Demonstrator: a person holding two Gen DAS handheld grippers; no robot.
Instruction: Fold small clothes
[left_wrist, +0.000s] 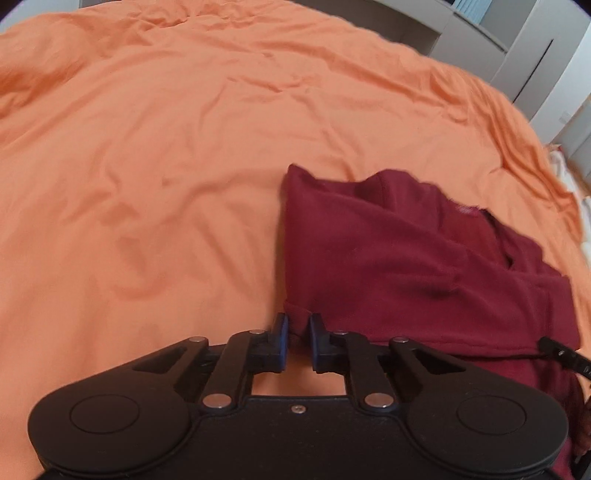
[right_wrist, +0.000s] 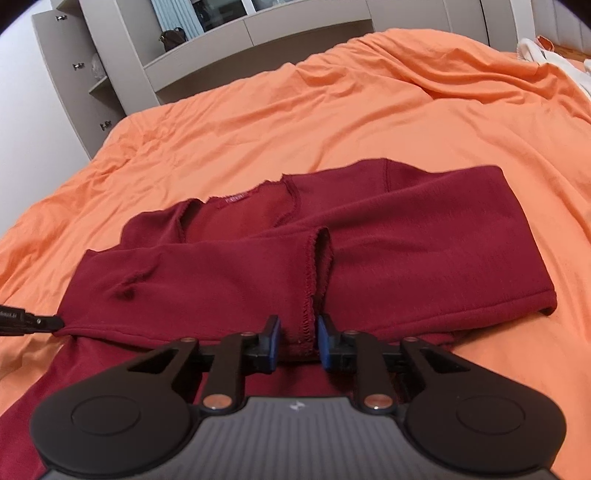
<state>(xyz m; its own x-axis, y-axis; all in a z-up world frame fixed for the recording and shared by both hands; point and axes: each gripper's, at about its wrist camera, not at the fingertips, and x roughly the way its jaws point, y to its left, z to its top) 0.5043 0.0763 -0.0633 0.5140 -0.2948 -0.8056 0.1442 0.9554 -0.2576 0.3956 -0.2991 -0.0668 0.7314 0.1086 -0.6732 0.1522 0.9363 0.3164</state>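
Note:
A dark red long-sleeved top (right_wrist: 388, 251) lies on the orange bed cover (right_wrist: 332, 122), both sleeves folded across its front, cuffs meeting near the middle. My right gripper (right_wrist: 298, 341) stands at the cuffs, its jaws close on either side of the sleeve hems with a narrow gap. In the left wrist view the top (left_wrist: 388, 258) lies to the right, and my left gripper (left_wrist: 298, 341) sits at its left lower corner, jaws close around the fabric edge. The left gripper's tip (right_wrist: 40, 322) shows at the top's left edge in the right wrist view.
The orange cover (left_wrist: 147, 166) stretches wide to the left and far side. Grey cupboards and shelves (right_wrist: 207, 44) stand beyond the bed. White cloth (right_wrist: 543, 55) lies at the far right edge of the bed.

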